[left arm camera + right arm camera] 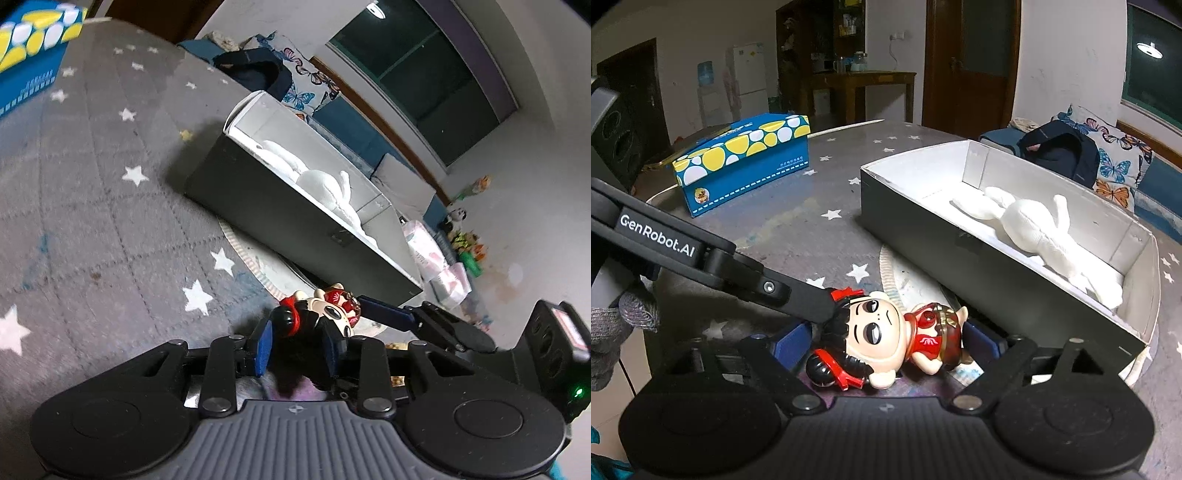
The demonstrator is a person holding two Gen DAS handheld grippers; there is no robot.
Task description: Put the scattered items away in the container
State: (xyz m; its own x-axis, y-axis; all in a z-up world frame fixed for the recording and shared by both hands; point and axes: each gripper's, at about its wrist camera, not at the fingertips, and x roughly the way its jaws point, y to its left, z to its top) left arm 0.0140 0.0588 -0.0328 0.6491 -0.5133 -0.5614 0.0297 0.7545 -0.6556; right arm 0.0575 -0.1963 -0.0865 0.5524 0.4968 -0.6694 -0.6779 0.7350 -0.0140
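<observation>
Left tool [299, 341] pinches the doll's [886, 339] head; right tool [890, 341] spread around its body. A tug could twist it loose before the box [923, 229] at two o'clock.

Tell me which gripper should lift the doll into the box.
Right, probably. The doll lies wholly between the pads of the open right gripper, with the box just ahead. The left gripper reaches only the hair at the doll's head.

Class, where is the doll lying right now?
In both views the doll lies on the starry table, between both tools' fingers, beside the box holding the white rabbit.
</observation>
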